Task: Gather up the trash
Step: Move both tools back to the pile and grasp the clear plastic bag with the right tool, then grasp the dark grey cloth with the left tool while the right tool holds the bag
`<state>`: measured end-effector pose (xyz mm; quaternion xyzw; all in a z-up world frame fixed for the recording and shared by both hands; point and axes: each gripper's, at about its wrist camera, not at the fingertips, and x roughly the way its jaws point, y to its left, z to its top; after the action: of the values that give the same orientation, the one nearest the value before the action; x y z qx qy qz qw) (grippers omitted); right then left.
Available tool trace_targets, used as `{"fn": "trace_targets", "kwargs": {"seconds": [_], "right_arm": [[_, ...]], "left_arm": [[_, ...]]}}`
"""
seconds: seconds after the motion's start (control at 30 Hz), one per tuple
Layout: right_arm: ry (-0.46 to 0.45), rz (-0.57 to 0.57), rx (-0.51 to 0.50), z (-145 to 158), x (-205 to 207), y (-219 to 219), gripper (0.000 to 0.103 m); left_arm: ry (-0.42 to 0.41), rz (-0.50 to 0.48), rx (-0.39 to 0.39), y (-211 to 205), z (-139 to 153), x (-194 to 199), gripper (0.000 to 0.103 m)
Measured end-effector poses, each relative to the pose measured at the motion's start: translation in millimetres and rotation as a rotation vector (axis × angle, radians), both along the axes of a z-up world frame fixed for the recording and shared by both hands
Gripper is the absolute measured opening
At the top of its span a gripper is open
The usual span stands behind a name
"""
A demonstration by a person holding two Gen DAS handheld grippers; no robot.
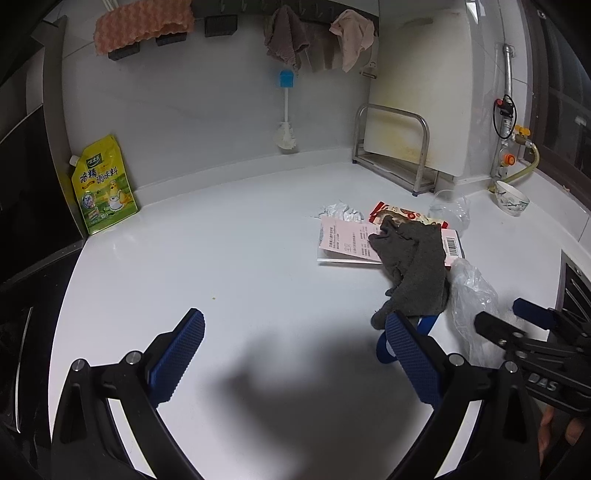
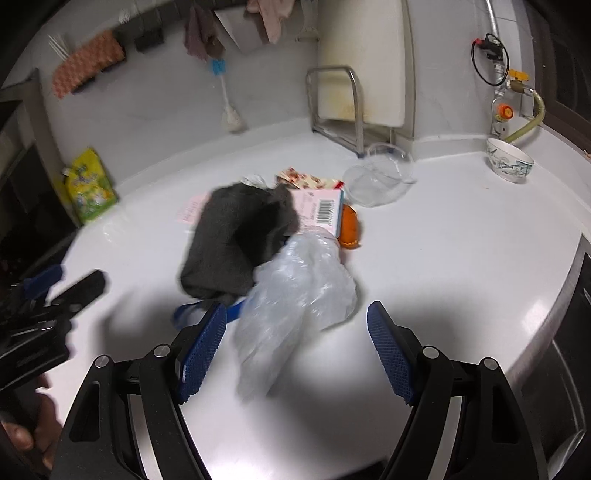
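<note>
White kitchen counter (image 1: pixel 229 258), glossy, curving round into a corner. White wall (image 1: pixel 184 103) behind, bit stained and yellowed near the cutting board (image 1: pixel 421 92) propped in a metal rack (image 1: pixel 391 147). Dark rail up top with an orange cloth (image 1: pixel 140 26), a brownish rag (image 1: pixel 284 37) and a pinkish one (image 1: pixel 352 37) hanging off it. Bottle brush (image 1: pixel 285 110) with a blue handle hanging on the wall. Gas pipe (image 1: pixel 509 92) with a yellow valve over in the right corner, dark window frame (image 1: pixel 554 92) beside it. Dim, cool light, soft shadows on the counter. Dark cabinet (image 1: pixel 22 184) on the left edge.
</note>
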<state>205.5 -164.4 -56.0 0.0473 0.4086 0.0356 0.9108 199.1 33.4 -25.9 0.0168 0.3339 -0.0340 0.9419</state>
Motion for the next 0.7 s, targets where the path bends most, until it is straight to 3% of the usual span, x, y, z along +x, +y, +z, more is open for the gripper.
{"fn": "trace_targets", "kwargs": {"seconds": [0.23,0.43,0.7], "right_arm": [[0.005,-0.032,-0.037,-13.1,13.0,-2.0,0.071],[0.017,-0.031,-0.006,-13.7,10.1,-11.8,0.024],[-0.030,-0.091,0.054,0.0,-11.3,-46.9,0.020]], "left_arm": [[0.008,-0.008,-0.010,-9.4,-2.0,9.8,0.097],[0.010,-0.028,-0.008,-27.9,-3.3,15.7,0.097],[0.015,-0.054,-0.015,-58.7,-3.7,31.2,0.097]]}}
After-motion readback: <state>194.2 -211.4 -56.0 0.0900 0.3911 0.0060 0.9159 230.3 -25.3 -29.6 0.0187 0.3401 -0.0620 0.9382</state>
